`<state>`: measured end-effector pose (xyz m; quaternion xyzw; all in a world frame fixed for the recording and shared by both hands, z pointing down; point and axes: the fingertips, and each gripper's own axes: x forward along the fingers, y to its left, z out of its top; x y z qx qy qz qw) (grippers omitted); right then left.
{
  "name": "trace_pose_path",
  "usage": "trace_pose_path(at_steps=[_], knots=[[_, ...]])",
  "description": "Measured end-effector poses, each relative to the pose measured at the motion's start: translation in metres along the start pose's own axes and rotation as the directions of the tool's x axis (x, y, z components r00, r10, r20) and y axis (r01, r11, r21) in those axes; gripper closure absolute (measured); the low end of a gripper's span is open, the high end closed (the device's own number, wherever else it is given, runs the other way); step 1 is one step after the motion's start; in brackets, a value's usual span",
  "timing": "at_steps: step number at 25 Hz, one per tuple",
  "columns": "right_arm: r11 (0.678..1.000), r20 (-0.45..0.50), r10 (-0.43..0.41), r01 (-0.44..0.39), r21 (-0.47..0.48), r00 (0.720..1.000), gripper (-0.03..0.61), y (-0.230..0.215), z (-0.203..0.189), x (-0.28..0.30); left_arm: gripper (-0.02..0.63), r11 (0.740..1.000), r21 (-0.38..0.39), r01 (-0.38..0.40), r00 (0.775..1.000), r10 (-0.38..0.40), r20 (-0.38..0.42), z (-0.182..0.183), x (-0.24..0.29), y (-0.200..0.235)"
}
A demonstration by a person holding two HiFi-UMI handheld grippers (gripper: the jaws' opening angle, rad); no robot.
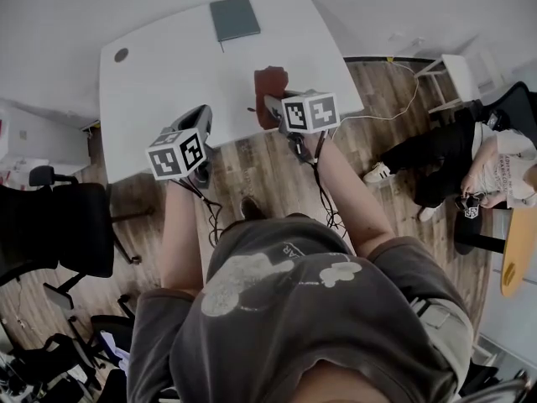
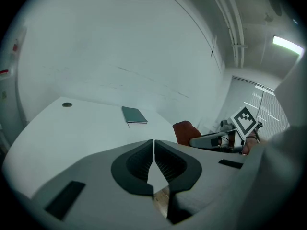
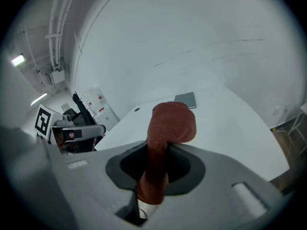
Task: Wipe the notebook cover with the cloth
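- Just short of the near table [image 1: 159,74] edge, the left gripper [image 2: 153,152] hangs empty, jaws pressed together.
- Beside it, the right gripper [image 3: 154,164] clamps the cloth [image 3: 171,121].
- Farthest, the notebook [image 1: 234,18] lies unwiped; the next move is probably to carry the cloth across.

Table [image 1: 168,74]: open white top, free passage toward notebook [image 1: 234,18].
Near edge: cloth [image 1: 270,86] clamped in right gripper [image 3: 156,162] — in the way.
Right side: seated person [image 1: 470,162], cable [image 1: 394,107].
Left side: office chair [image 1: 63,225].
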<state>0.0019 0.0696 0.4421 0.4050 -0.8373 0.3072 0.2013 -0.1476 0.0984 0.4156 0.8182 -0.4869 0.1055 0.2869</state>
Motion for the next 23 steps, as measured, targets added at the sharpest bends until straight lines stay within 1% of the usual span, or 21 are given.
trace_pose_path(at_steps=[6, 12, 18, 23], knots=[[1.000, 0.005, 0.011, -0.011, -0.020, 1.000, 0.502, -0.005, -0.011, -0.023, 0.606, 1.000, -0.001, -0.007, 1.000, 0.007, 0.008, -0.010, -0.001, -0.022], [0.999, 0.022, 0.022, -0.021, -0.031, 1.000, 0.502, -0.004, -0.013, -0.036, 0.605, 1.000, 0.001, -0.021, 1.000, 0.021, 0.016, -0.014, -0.009, -0.032], [0.999, 0.013, 0.031, -0.030, -0.033, 0.999, 0.502, 0.004, -0.018, -0.029, 0.605, 1.000, -0.012, -0.023, 1.000, 0.023, 0.009, -0.021, -0.013, -0.024], [0.999, 0.004, 0.030, -0.030, -0.041, 1.000, 0.502, 0.007, -0.017, -0.023, 0.606, 1.000, -0.020, -0.018, 1.000, 0.019, 0.010, -0.017, -0.010, -0.017]])
